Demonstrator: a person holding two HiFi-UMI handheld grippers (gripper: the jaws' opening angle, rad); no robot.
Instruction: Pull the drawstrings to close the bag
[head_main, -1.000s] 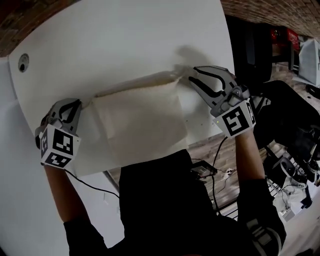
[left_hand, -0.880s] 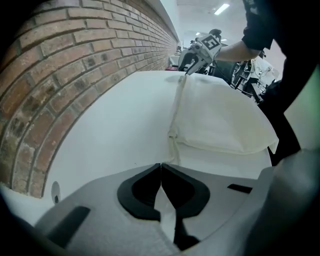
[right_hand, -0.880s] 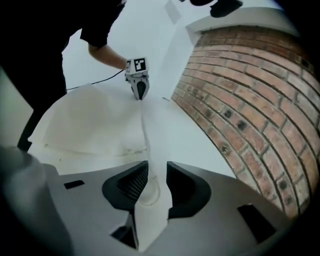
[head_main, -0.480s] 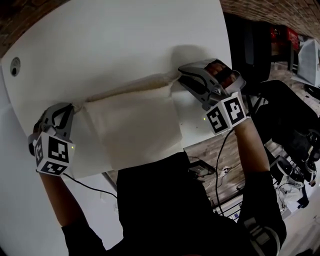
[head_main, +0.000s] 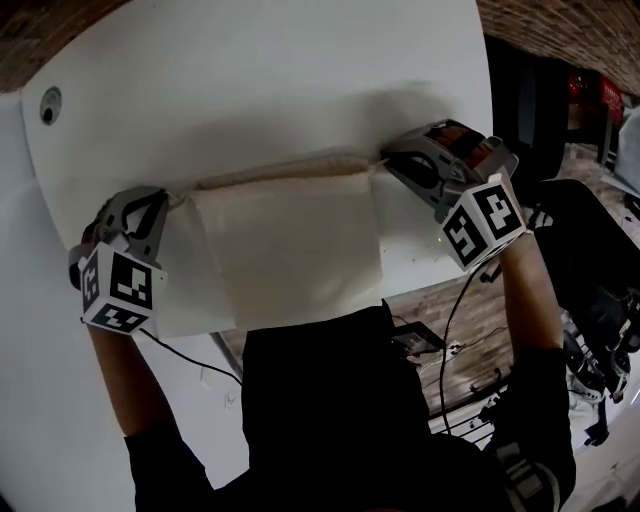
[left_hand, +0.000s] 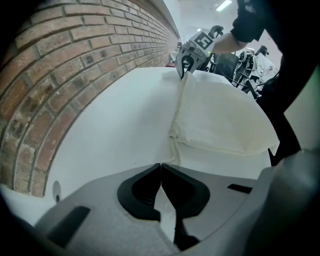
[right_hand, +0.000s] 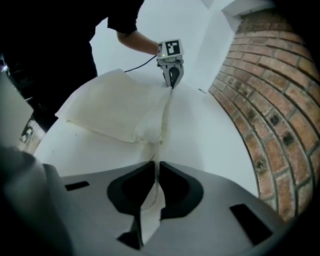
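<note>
Left drawstring (left_hand: 173, 147) clamped in left gripper (left_hand: 161, 164); right gripper (right_hand: 157, 163) closing on right drawstring (right_hand: 157, 150); outward pulls then required to cinch bag (head_main: 285, 240).

No words, numbers or brand names can be read anywhere. The only signs are black-and-white square patterns on the left marker cube (head_main: 118, 290) and the right marker cube (head_main: 483, 222), behind the fingers.

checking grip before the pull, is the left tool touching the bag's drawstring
Touching. In the left gripper view the left tool is shut on the drawstring leading from the bag.
</note>
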